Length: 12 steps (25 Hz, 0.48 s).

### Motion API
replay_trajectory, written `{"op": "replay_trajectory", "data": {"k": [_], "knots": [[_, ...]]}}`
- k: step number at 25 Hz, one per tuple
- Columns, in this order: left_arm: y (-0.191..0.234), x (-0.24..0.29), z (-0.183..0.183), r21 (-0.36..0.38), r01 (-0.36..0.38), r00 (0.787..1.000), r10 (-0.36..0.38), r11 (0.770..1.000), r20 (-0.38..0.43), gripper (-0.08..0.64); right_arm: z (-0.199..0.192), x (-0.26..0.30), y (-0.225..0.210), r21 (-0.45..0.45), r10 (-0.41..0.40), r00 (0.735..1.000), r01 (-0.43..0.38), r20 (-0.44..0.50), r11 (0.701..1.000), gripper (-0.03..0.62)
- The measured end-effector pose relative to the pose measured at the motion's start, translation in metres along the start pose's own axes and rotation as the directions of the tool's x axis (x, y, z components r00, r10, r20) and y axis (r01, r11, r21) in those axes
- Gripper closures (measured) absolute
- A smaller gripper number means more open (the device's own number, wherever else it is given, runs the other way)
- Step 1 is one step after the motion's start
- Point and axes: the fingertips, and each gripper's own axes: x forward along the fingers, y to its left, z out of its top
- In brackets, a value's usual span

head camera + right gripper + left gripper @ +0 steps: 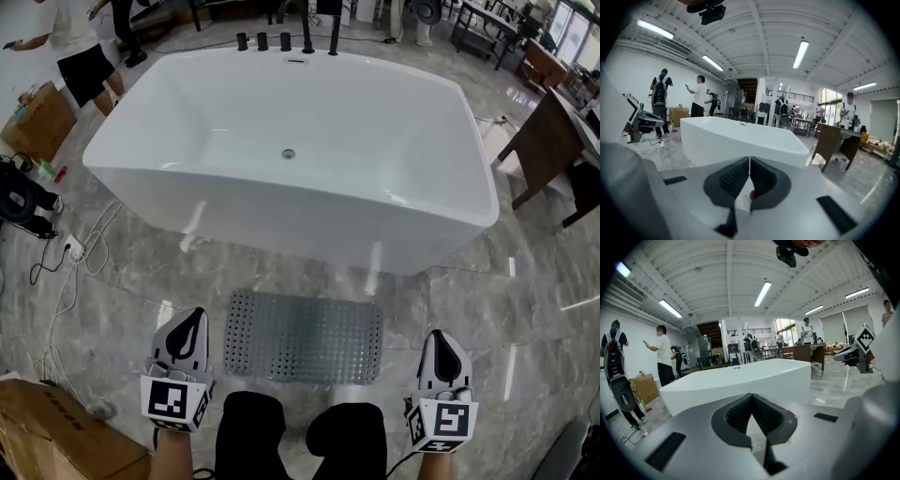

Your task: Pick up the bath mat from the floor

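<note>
Left gripper and right gripper each have their jaws pressed together, with nothing between them. Between the two pairs of jaws, slightly ahead, the grey perforated bath mat lies flat on the marble floor, untouched. Beyond the mat stands a white bathtub.

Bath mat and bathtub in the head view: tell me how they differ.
The bath mat is grey and dotted with holes; the bathtub is glossy white and smooth. The bath mat lies flat; the bathtub stands as a deep basin, far larger. Both rest on the floor.
</note>
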Motion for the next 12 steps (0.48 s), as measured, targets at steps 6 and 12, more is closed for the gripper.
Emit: {"op": "replay_trajectory", "data": {"k": [6,12], "knots": [[-0.01,0.045,-0.092,0.075,-0.022,0.999,0.025,0.997,-0.041,0.555,-0.101,0.053,0.002,0.009,-0.004,0.999,0.005,-0.037,1.0,0.569],[-0.023,0.078,-0.168,0.068,-0.024,1.0,0.024,0.997,0.005,0.555,-0.18,0.088,0.003,0.005,-0.013,1.0,0.013,-0.019,1.0,0.569]]}}
